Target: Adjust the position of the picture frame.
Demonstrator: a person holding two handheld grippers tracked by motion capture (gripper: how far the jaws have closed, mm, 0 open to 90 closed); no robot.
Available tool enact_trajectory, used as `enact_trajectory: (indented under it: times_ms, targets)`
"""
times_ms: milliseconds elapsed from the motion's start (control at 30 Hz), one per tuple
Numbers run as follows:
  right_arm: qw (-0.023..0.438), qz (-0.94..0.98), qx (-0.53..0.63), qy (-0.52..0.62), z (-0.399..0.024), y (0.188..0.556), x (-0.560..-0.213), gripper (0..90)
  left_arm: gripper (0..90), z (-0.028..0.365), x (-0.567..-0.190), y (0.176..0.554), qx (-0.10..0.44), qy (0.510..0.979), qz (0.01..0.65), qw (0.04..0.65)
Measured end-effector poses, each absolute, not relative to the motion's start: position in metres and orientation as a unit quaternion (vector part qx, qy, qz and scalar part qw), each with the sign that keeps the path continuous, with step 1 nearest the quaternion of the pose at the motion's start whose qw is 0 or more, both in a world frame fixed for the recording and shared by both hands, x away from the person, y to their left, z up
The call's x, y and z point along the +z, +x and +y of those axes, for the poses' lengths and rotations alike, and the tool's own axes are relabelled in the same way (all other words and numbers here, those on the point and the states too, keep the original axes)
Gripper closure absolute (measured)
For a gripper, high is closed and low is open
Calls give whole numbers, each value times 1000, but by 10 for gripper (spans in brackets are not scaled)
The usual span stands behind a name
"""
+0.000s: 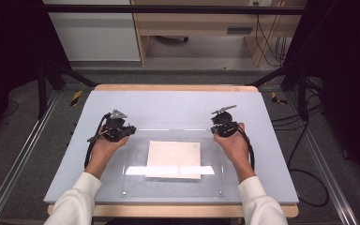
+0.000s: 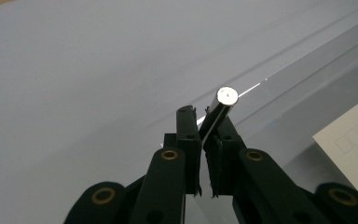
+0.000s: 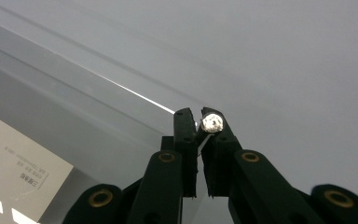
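A clear acrylic plate lies on the grey table mat, with a white sheet of paper at its middle. My left gripper is at the plate's far left corner. In the left gripper view it is shut on a shiny metal post that stands at the plate's edge. My right gripper is at the far right corner, and in the right gripper view it is shut on another metal post. The paper sits at the edge of both gripper views.
Small fasteners mark the plate's near corners. A bright light reflection crosses the plate's near part. The wooden table edge runs along the back. Metal rails and cables lie on the floor beside the table.
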State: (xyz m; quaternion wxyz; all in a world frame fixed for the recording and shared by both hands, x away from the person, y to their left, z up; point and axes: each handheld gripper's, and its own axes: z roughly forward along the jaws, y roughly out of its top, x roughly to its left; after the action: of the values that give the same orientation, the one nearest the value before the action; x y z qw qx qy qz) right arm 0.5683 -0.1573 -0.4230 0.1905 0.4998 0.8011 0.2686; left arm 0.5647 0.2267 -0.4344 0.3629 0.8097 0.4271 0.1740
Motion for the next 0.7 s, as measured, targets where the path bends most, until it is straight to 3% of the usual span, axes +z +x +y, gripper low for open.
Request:
enact_trajectory:
  times_ms: [700]
  targets:
    - [184, 801, 275, 500, -159, 579, -446, 851, 841, 225, -456, 574, 182, 804, 441, 356]
